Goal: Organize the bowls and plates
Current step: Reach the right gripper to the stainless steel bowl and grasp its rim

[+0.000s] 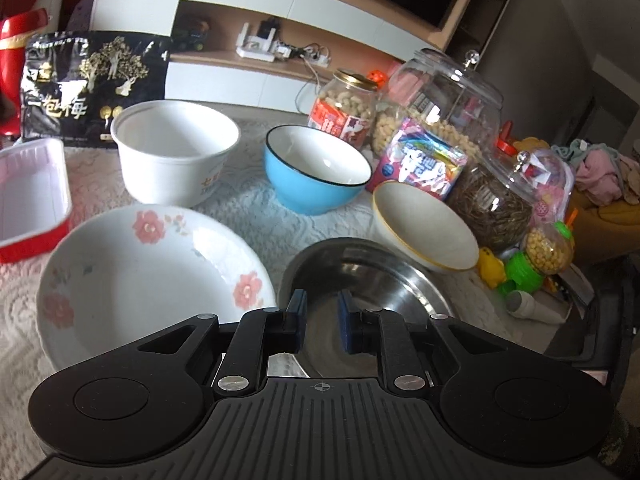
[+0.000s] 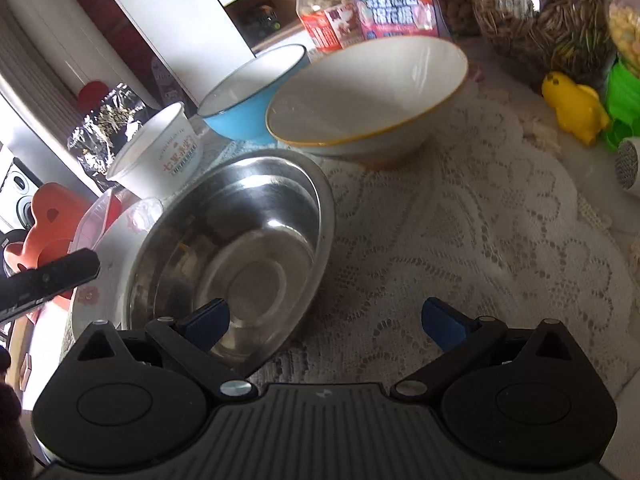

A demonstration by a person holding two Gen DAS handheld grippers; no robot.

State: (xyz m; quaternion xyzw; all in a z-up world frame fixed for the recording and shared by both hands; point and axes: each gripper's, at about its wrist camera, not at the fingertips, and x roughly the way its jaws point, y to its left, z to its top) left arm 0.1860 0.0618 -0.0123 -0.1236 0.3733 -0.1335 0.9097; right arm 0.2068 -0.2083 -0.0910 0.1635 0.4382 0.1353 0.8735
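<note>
A steel bowl (image 1: 360, 280) (image 2: 240, 248) sits at the front of the table, beside a flowered deep plate (image 1: 140, 280) (image 2: 100, 292). Behind them stand a white bowl with a yellow rim (image 1: 424, 228) (image 2: 368, 92), a blue bowl (image 1: 316, 172) (image 2: 248, 96) and a white paper bowl (image 1: 176, 152) (image 2: 160, 148). My left gripper (image 1: 322, 320) hovers over the steel bowl's near edge, jaws nearly together with nothing between them. My right gripper (image 2: 326, 320) stands wide open above the steel bowl's near rim, one finger over the bowl, the other over the cloth.
A lace cloth (image 2: 460, 220) covers the table. A red tray (image 1: 28, 208) and a black snack bag (image 1: 92, 84) lie at the left. Glass jars (image 1: 440, 100), a pink packet (image 1: 424, 164) and a yellow duck toy (image 2: 576, 112) crowd the right.
</note>
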